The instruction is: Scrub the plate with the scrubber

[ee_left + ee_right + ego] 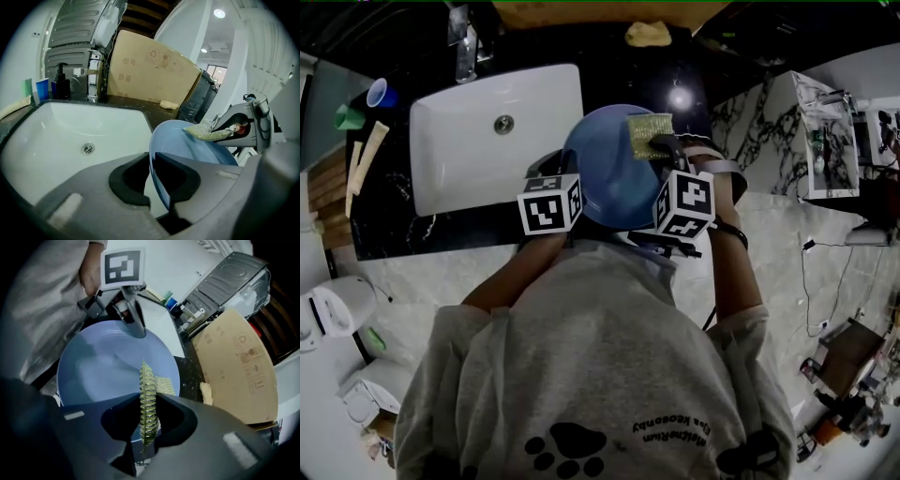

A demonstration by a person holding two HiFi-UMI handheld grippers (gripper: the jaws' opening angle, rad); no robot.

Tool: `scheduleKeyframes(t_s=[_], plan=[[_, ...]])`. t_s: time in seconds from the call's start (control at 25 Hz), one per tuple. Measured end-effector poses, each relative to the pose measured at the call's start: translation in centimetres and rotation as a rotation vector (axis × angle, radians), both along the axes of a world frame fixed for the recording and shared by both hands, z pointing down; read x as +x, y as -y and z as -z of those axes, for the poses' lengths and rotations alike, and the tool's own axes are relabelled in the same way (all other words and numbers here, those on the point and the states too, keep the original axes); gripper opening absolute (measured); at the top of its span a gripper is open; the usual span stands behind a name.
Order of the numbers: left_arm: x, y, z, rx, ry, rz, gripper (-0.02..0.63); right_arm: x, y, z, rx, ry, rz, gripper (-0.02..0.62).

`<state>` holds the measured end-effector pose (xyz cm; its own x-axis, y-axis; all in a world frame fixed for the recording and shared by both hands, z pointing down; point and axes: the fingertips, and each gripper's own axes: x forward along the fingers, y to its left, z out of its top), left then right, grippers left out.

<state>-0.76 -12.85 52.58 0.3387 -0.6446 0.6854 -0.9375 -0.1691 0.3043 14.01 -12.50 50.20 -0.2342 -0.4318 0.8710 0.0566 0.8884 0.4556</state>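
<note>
**Q:** Where is the plate?

**A:** The blue plate [609, 178] is held tilted in front of the person. It sits just right of the white sink [487, 141], above the dark counter [394, 225].

**Q:** What supports it?

**A:** The left gripper [154, 183]. Its jaws stand close together, clamped on the plate's near left rim. The rim passes edge-on between the two pads.

**Q:** Where is the scrubber?

**A:** The green scrubber [146, 394] is at the plate's far right rim. In the left gripper view it rests on that rim.

**Q:** What is the state of the right gripper?

**A:** The right gripper [147, 432] is closed on the scrubber. It pinches the thin pad edge-on, and the free end reaches onto the plate.

**Q:** What surrounds the work area?

**A:** A chrome tap [464, 42] stands at the sink's far edge. A blue cup [380, 94] stands on the counter at the far left. A cardboard box [150, 70] stands behind the counter, with a pale yellow lump [168, 104] just in front of it.
</note>
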Motion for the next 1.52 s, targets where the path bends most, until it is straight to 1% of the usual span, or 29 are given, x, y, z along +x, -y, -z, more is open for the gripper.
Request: scheduleKeyframes(t_s=[0.12,0.2,0.44,0.56,0.72,0.88,1.0,1.12,1.24,1.32,1.52], plan=[[0.0,0.1,0.0,0.0,-0.006,0.008,0.04,1.0,-0.2,-1.9,-0.062,-0.052,-0.004,0.075],[0.0,0.2,-0.1,-0.003,-0.014,0.013,0.04,1.9,-0.5,-2.8,-0.115,-0.074,-0.039,0.074],[-0.1,0.2,0.0,-0.006,-0.013,0.033,0.038,2.5,-2.5,-2.6,-0.363,0.006,-0.251,0.072],[-0.1,0.2,0.0,0.0,-0.008,0.033,0.038,2.5,-4.2,-2.2,-0.46,0.021,-0.311,0.072],[-0.2,0.2,0.0,0.004,0.001,0.035,0.038,1.4,-7.1,-1.7,-0.585,0.061,-0.36,0.072],[-0.2,0.4,0.0,0.017,0.009,0.04,0.039,0.1,-8.9,-1.3,-0.654,0.106,-0.379,0.072],[0.2,0.4,0.0,0.018,0.005,0.035,0.038,-0.3,-10.6,-1.3,-0.716,0.11,-0.382,0.072],[0.5,0.4,0.1,0.023,0.008,0.024,0.038,-1.2,-11.8,-0.9,-0.767,0.125,-0.36,0.072],[0.6,0.3,0.1,0.03,0.014,0.008,0.038,-2.3,-13.7,-1.0,-0.849,0.15,-0.337,0.072],[0.7,0.3,0.1,0.033,0.015,0.001,0.038,-2.7,-14.4,-1.0,-0.881,0.161,-0.322,0.072],[0.9,0.2,0.1,0.036,0.014,-0.014,0.038,-4.0,-15.8,0.2,-0.977,0.238,-0.297,0.072]])
